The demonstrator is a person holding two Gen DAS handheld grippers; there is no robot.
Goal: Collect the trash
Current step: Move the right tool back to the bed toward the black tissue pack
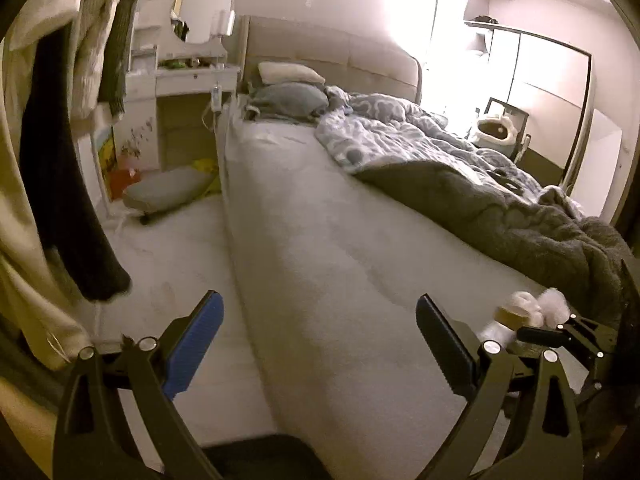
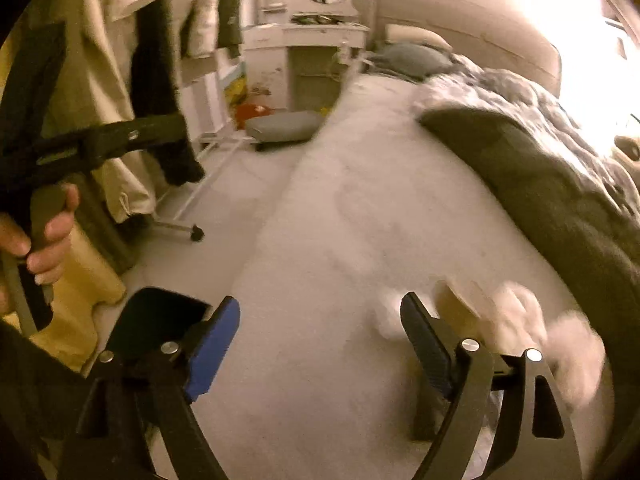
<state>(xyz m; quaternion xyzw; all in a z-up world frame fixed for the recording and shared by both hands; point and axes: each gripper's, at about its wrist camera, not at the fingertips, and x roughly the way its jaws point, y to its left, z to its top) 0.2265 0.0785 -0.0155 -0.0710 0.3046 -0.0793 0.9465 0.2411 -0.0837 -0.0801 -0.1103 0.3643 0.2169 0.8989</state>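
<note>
Nearest, the right gripper (image 2: 320,344) stood with jaws wide apart and nothing between them; the left gripper (image 1: 320,344) was likewise open and empty. Just beyond the right gripper's black finger lay the trash (image 2: 500,316): crumpled white tissues and a tan cardboard piece on the bed (image 2: 340,220), beside the dark blanket (image 2: 560,184). Judged light, soft and compressible, the tissues would best be pinched across the wad's bulk.

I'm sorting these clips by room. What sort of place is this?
A bedroom, almost certainly. A bed with pillows and a rumpled duvet fills most of the view, a white dressing table with an oval mirror stands by its head, and clothes hang on the left.
</note>
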